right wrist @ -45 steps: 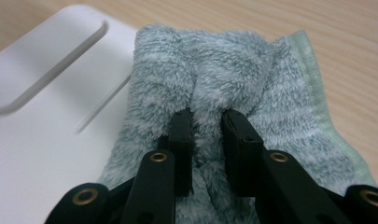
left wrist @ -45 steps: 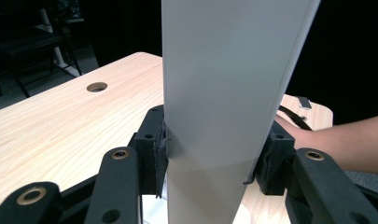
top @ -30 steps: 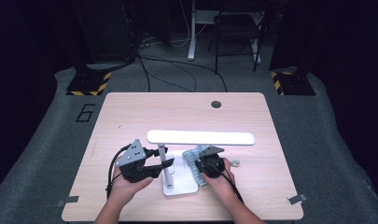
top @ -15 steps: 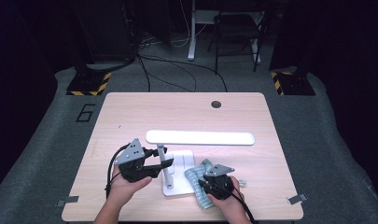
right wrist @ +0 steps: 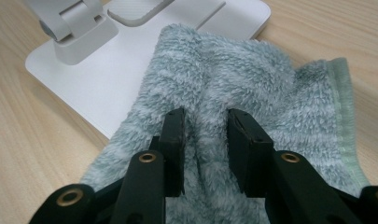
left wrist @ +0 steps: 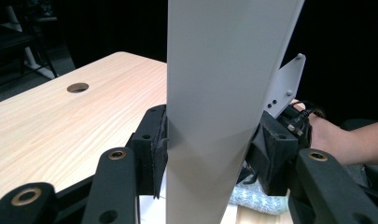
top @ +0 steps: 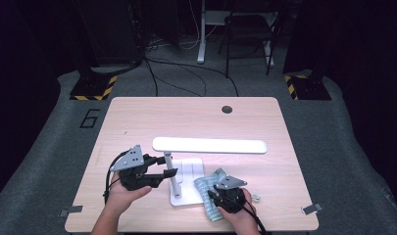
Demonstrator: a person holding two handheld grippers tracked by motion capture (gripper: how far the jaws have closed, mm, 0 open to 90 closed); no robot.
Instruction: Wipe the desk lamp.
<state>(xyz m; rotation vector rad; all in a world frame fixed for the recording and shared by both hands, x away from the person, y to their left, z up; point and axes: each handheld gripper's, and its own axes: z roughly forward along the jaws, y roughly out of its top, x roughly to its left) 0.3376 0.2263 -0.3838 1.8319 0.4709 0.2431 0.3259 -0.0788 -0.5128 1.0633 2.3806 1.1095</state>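
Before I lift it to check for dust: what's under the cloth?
Under the cloth lie a corner of the lamp base and the table. The right tool pinches a fold of it. What lies beneath its middle is covered.

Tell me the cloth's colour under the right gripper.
Pale grey-green cloth, fluffy; clearest in the right gripper view.
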